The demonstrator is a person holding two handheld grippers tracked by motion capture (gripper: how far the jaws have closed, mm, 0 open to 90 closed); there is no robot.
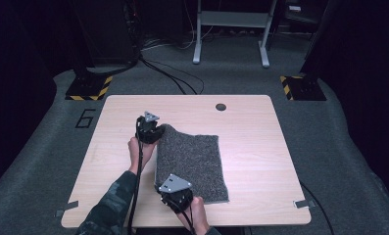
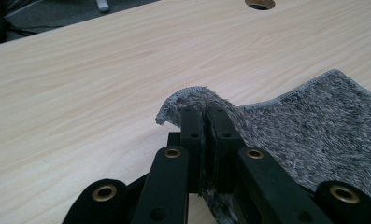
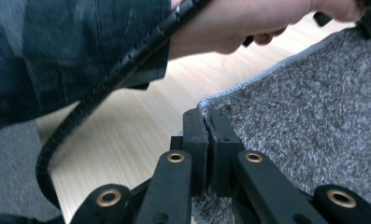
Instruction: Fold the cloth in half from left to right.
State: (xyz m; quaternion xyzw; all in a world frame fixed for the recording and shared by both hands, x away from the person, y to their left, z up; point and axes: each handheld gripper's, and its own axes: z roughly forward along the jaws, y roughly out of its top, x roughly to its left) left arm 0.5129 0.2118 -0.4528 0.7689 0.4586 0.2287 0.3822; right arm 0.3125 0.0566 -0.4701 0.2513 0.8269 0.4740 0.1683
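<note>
A grey fuzzy cloth [image 1: 192, 164] lies on the light wooden table [image 1: 251, 147]. My left gripper [image 1: 155, 130] is shut on the cloth's far left corner, which is lifted off the table. In the left gripper view the black jaws pinch that corner [image 2: 192, 100], and the cloth [image 2: 309, 135] curls up over them. My right gripper [image 1: 175, 193] is shut on the near left corner. In the right gripper view its jaws press together on the stitched edge [image 3: 210, 105] of the cloth [image 3: 314, 121].
A round hole [image 1: 221, 106] sits near the table's far edge. A sleeve [image 3: 57, 51] and the other hand [image 3: 239, 23] with its cable [image 3: 103, 88] cross the right gripper view. Dark carpet [image 1: 339, 147] surrounds the table, with metal stand legs [image 1: 231, 29] behind.
</note>
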